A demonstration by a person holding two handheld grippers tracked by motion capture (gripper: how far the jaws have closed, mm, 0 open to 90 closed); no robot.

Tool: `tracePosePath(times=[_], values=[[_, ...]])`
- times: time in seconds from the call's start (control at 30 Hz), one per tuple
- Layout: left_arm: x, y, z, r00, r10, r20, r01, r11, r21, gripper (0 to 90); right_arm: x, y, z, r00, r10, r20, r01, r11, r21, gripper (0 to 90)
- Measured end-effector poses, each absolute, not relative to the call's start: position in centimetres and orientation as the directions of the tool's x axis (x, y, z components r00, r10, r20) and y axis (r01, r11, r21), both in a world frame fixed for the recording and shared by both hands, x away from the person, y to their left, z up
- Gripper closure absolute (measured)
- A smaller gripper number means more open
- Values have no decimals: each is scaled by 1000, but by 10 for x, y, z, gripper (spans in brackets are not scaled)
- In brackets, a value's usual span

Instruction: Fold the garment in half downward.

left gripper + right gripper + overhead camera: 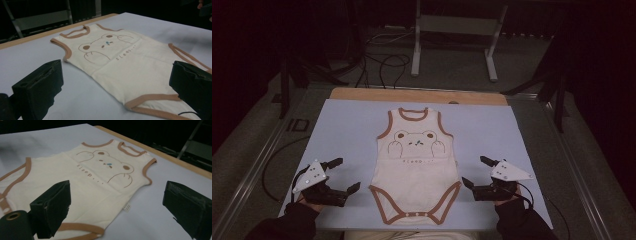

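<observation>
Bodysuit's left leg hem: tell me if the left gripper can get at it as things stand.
Probably yes. The left gripper sits open beside the bodysuit, and only bare table cover lies between its jaws and that hem.

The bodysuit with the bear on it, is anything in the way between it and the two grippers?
Nothing visible is. The bodysuit lies flat on the blue mat. The left gripper and right gripper sit on either side of its lower half, jaws open and pointed toward it, with only bare mat between.

Cream bodysuit [416, 165] w/ brown trim, bear print; pale blue table [347, 130]
</observation>
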State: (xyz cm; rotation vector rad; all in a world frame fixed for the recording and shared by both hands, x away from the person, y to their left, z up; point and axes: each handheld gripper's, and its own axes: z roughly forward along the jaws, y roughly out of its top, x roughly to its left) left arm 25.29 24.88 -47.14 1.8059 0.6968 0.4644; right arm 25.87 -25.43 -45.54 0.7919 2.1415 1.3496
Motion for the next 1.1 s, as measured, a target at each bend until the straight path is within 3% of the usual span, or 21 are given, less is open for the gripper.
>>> tracePosePath(times=[0.33,1.1], values=[[275,237,-459,770,637,-33,247,-250,936,2,287,-255,-441,-712,697,-79,202,312,928,79],[314,224,-460,786,615,-63,293,-280,914,2,342,-222,-461,-740,673,-28,279,345,896,80]])
